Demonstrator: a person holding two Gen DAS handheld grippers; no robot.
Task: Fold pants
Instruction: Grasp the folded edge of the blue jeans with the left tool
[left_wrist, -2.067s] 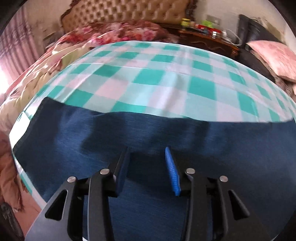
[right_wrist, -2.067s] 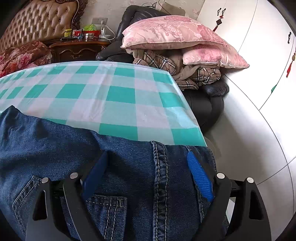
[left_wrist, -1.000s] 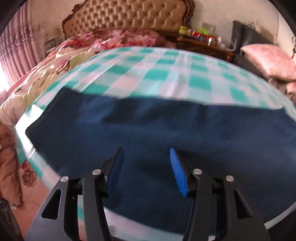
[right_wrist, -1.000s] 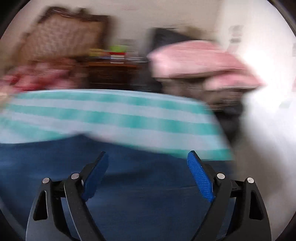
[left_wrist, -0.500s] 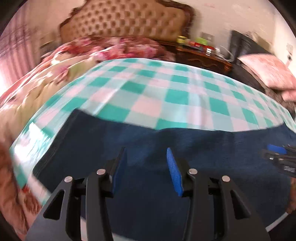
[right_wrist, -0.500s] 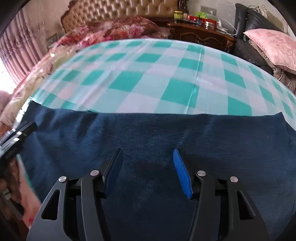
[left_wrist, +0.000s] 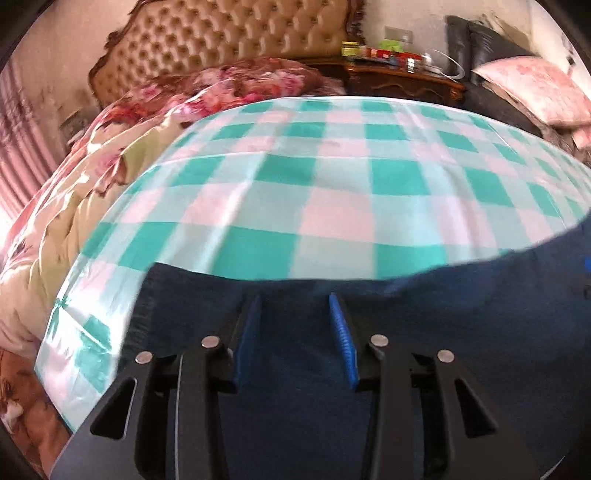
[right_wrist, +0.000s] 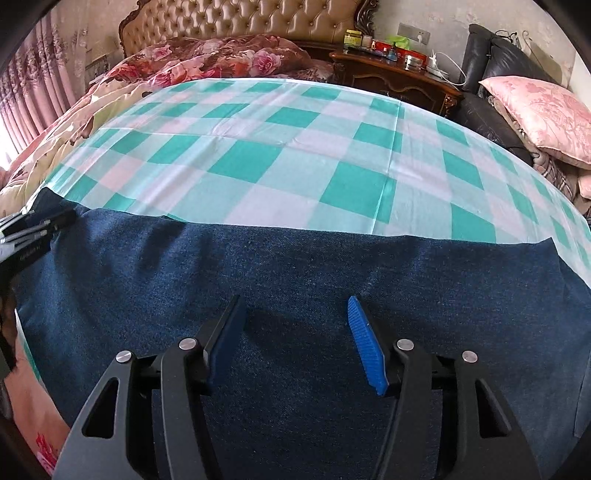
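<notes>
Denim-blue folded pants (right_wrist: 295, 280) lie flat along the near edge of the green-and-white checked cloth (right_wrist: 280, 155), left gripper (left_wrist: 295, 325) and right gripper (right_wrist: 295, 332) both part-open and empty above them, left just narrowing; a shallow pinch risks lifting only one layer.

We were in a home bedroom. At the far side stood a bed w/ a tufted tan headboard (right_wrist: 236, 22) in a carved dark frame, heaped w/ a floral quilt (right_wrist: 207, 61). Pink curtains (right_wrist: 26, 96) hung at far left. Right of the bed, a dark wood nightstand (right_wrist: 399, 79) held jars & small bottles, w/ a wall socket (right_wrist: 413, 35) above. At far right a black leather chair (right_wrist: 484, 107) carried a pink pillow (right_wrist: 539, 110). Near us, a green-and-white checked cloth (right_wrist: 295, 155) covered the work surface.
</notes>
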